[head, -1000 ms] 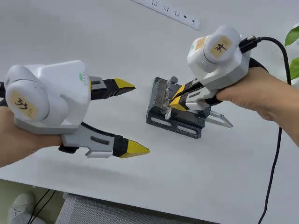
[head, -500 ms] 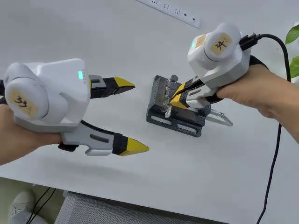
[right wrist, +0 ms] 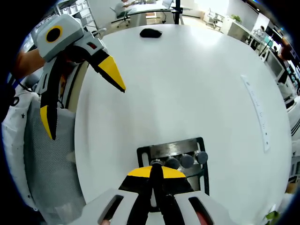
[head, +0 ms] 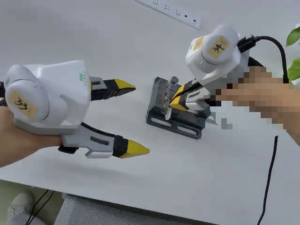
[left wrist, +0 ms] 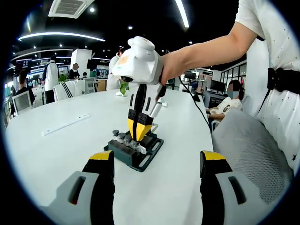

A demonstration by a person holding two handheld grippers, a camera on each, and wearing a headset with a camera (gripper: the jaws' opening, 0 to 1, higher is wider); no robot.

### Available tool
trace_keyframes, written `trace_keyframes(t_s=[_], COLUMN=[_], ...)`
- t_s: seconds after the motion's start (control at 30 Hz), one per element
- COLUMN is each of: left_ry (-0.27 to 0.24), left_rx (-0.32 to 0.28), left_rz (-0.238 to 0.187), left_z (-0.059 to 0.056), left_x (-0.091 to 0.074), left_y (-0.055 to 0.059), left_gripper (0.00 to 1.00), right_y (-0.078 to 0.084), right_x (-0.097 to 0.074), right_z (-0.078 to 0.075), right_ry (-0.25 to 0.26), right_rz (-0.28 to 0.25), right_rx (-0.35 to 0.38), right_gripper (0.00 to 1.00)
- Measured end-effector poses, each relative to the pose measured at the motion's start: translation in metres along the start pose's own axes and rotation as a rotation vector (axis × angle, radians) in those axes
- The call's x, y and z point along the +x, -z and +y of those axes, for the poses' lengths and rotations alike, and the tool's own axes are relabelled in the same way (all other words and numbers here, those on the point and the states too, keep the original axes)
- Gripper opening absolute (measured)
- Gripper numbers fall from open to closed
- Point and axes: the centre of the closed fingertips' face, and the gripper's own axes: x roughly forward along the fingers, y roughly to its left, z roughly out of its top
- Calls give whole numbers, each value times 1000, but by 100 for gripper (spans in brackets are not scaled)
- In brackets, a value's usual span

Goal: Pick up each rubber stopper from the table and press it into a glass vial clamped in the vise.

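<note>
Barely shifted since a second ago, my right gripper [head: 173, 100] hangs with its jaws shut, tips down on the end vial [head: 165, 111] in the vise [head: 176, 124]; any stopper beneath them is hidden. Three capped vials [right wrist: 186, 161] run in a row beyond the tips. My left gripper [head: 140, 118] waits spread wide, well apart.

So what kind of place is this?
Probably an open-plan office or lab: a big white table, people and monitors behind it, strip lights and an air vent overhead.
</note>
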Motion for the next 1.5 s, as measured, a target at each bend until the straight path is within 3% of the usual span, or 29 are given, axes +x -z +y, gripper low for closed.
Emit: trace_keyframes(t_s=[0.93, 1.17, 1.5], left_ry=[-7, -6, -18], left_rx=[0, 4, 12], left_rz=[-6, 1, 18], left_z=[5, 4, 5], left_x=[-1, -1, -5], left_y=[-4, -2, -3], left_gripper=[72, 73, 74], right_y=[-1, -4, 0], right_x=[2, 2, -1], right_z=[-3, -4, -2], right_ry=[5, 12, 11], right_rz=[58, 48, -25], right_rx=[-39, -44, 9], right_gripper=[1, 1, 1])
